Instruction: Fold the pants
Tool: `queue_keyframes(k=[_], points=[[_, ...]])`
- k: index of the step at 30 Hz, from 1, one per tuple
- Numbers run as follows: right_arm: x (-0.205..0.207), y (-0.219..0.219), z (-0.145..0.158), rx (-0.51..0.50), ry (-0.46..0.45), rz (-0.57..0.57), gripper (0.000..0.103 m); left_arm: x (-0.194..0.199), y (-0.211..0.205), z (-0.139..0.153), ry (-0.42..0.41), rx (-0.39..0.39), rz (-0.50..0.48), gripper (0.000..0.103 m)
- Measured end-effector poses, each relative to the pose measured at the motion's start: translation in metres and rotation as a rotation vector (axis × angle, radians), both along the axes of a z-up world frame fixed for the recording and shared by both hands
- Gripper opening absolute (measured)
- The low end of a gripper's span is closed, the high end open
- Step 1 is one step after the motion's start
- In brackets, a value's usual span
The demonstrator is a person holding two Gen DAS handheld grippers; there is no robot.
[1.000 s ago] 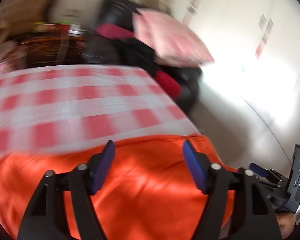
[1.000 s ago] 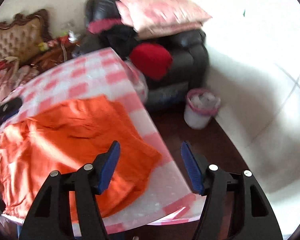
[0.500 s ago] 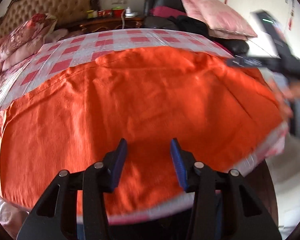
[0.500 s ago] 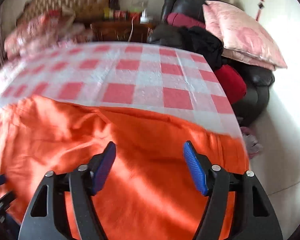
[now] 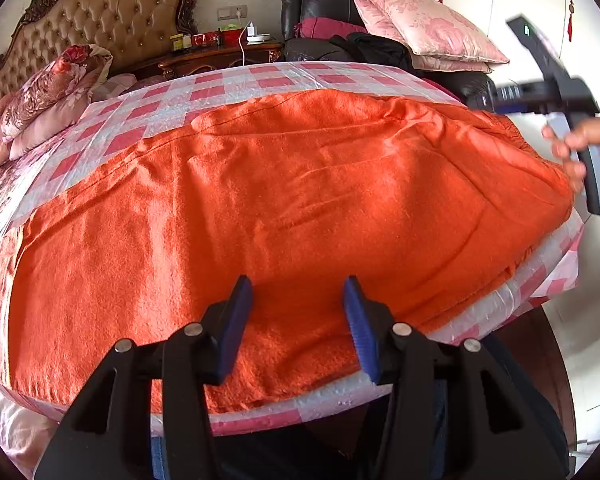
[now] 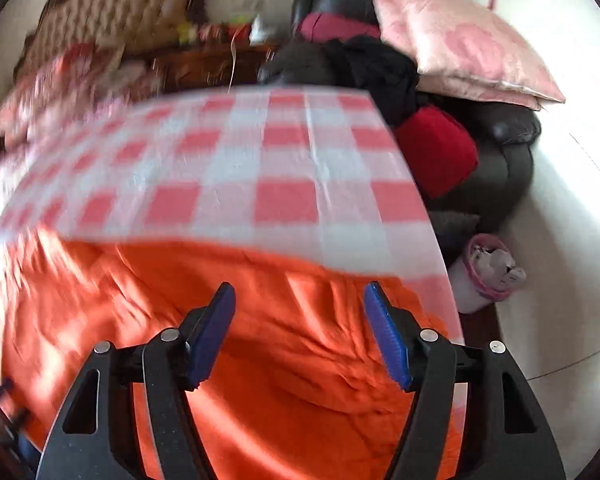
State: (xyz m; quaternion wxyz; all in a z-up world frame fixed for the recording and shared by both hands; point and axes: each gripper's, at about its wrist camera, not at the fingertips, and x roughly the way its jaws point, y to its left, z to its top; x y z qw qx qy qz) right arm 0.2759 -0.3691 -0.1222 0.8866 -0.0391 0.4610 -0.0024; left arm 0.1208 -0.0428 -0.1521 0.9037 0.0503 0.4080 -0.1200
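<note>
While the left gripper (image 5: 298,312) hangs over the near edge of the orange pants (image 5: 260,184), its blue pads stand apart with only flat cloth showing between them, nothing pinched. Over to the right gripper (image 6: 300,328): jaws spread wide above the pants' right end, pads clear of the fabric, and that view is smeared with blur. The pants lie spread flat across the red-and-white checked tablecloth (image 5: 220,88), reaching nearly to its front edge. From the left wrist view, a hand (image 5: 588,148) grips the other tool's handle at the far right. Behind stand a tufted headboard (image 5: 100,24) and a pink pillow (image 5: 424,28).
</note>
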Motion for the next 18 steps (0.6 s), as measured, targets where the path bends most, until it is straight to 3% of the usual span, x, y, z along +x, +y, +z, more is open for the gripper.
queue_keyframes(k=[1, 3, 5, 8, 11, 15, 18], points=[[0.001, 0.003, -0.01, -0.065, 0.043, 0.034, 0.064, 0.0, 0.0, 0.0, 0.002, -0.003, 0.001, 0.048], [-0.001, 0.01, -0.019, -0.174, 0.04, 0.071, 0.062, 0.0, -0.001, 0.0, 0.002, 0.0, 0.0, 0.048], [0.005, 0.008, -0.018, -0.23, 0.016, 0.015, 0.063, 0.0, -0.001, 0.0, 0.002, 0.001, -0.001, 0.048], [0.014, -0.005, -0.02, -0.204, -0.009, -0.08, 0.068, -0.001, -0.001, 0.0, 0.0, 0.005, -0.007, 0.048], [0.013, -0.006, -0.021, -0.208, -0.024, -0.106, 0.069, 0.0, 0.0, 0.0, -0.002, 0.004, -0.01, 0.048], [-0.024, -0.012, 0.012, -0.111, -0.144, -0.2, 0.069, -0.001, -0.001, 0.0, -0.007, 0.003, -0.009, 0.048], [-0.047, 0.003, 0.017, -0.056, -0.141, -0.119, 0.069, -0.001, -0.001, -0.001, -0.007, 0.003, -0.007, 0.049]])
